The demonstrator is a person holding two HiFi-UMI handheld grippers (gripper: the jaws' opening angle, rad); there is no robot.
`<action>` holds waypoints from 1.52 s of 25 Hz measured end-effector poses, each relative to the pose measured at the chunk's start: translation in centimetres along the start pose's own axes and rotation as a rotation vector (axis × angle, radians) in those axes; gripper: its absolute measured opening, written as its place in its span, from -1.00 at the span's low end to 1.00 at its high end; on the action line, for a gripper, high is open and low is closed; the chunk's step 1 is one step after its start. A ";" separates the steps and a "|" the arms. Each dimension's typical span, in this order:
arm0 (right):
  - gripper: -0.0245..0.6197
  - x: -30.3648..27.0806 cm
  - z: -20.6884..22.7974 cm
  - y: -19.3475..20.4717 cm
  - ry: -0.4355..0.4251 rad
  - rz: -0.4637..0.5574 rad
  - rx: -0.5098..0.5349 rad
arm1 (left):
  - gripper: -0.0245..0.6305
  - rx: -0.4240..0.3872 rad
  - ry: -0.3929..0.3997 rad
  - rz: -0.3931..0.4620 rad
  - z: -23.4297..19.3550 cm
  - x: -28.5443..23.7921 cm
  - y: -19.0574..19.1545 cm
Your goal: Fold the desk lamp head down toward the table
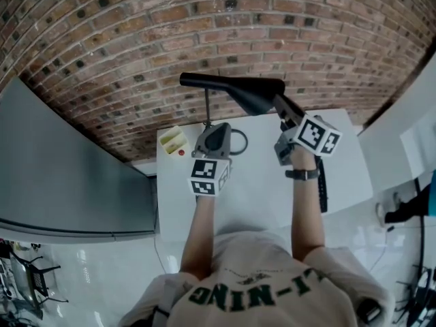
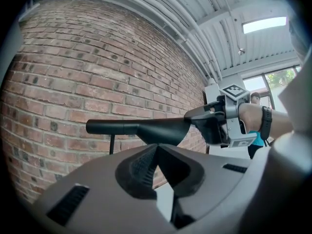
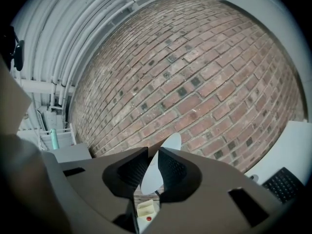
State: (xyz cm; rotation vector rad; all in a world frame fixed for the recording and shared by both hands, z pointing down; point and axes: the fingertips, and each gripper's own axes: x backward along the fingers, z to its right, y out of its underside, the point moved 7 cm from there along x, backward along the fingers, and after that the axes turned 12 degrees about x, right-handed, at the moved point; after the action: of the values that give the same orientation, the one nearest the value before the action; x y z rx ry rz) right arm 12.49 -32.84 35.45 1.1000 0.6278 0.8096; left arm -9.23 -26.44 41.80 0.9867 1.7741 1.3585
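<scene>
The black desk lamp head (image 1: 231, 87) juts out level to the left above the white table (image 1: 259, 182), with a thin black rod (image 1: 206, 109) under it. My right gripper (image 1: 283, 119) is shut on the head's wide end. Between its jaws in the right gripper view (image 3: 152, 152) sits the head's pale underside (image 3: 162, 161), with both pads against it. The left gripper view shows the same grip (image 2: 214, 126) at the right end of the head (image 2: 146, 128). My left gripper (image 1: 216, 132) hovers below the head with its tips (image 2: 156, 149) together on nothing.
A brick wall (image 1: 225, 19) rises just behind the table. A small yellow box (image 1: 172, 140) with a red dot beside it lies at the table's back left. A grey panel (image 1: 61, 176) stands left of the table. A black keyboard (image 3: 285, 183) lies to the right.
</scene>
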 end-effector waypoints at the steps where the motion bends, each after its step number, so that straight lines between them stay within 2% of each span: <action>1: -0.73 0.0 0.1 0.0 -0.005 -0.001 -0.002 | -0.92 0.000 0.002 -0.003 0.0 -0.1 0.1; 16: -0.73 0.3 0.5 0.4 -0.005 -0.023 0.006 | -0.92 -0.001 0.020 -0.022 0.9 -1.2 0.5; 38: -0.72 -0.1 2.6 5.5 0.011 -0.103 -0.111 | -0.92 0.012 0.007 -0.057 -0.1 -1.4 2.0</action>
State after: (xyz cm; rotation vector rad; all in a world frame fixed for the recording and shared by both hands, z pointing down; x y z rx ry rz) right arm 13.07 -33.00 41.50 0.9554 0.6359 0.7533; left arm -8.30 -27.34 43.81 0.9315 1.8042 1.3187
